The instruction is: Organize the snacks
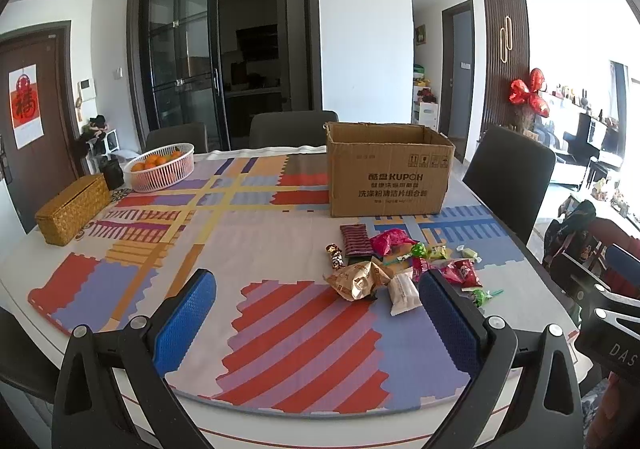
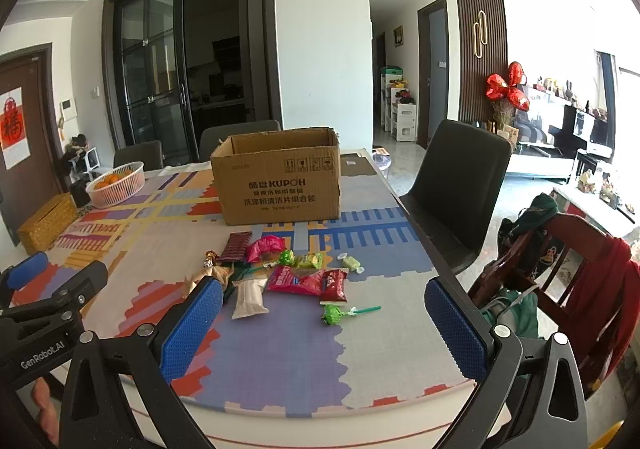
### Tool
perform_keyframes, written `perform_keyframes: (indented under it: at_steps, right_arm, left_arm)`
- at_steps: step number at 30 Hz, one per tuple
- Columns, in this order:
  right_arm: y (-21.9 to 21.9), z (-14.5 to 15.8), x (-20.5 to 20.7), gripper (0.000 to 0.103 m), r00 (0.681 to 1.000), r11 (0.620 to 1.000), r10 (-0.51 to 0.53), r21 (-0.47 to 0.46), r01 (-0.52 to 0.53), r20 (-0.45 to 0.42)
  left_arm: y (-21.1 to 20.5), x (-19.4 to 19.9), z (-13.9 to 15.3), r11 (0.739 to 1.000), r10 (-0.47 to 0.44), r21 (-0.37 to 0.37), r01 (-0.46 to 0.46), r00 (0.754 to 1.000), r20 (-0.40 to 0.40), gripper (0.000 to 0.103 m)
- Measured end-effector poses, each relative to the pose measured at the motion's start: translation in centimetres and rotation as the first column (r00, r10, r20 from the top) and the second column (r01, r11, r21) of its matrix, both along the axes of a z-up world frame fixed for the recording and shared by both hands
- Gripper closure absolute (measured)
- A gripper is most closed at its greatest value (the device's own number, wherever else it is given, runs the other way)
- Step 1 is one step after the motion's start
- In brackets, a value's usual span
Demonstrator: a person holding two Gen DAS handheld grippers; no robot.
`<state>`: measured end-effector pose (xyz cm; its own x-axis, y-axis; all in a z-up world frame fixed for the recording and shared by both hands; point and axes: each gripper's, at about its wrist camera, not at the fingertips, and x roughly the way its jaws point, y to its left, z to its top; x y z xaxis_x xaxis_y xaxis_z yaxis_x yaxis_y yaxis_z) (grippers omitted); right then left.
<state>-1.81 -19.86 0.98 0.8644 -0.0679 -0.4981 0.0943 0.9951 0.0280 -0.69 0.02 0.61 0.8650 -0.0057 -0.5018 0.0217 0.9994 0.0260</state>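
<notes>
The left tongs (image 1: 316, 313) and the right tongs (image 2: 324, 323) are both wide open and hold nothing. They hang over the near edge of the counter (image 1: 280, 249). The snacks (image 2: 304, 277) lie in a loose pile on the counter, just in front of the open cardboard box (image 2: 280, 185). A basket of oranges (image 1: 160, 167) sits far off to the left

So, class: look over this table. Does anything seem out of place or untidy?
Yes. The snack packets lie scattered in a loose heap on the tablecloth in front of the open cardboard box, some overlapping. A green lollipop lies apart.
</notes>
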Motion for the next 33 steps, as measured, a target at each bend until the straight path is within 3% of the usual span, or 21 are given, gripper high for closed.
perform_keyframes:
  at_steps: [33]
  right_arm:
    - [0.10, 0.54, -0.13, 0.001, 1.000, 1.000, 0.012, -0.005, -0.012, 0.009]
  left_arm:
    - [0.00, 0.04, 0.16, 1.000, -0.005, -0.006, 0.005, 1.000, 0.008, 0.000]
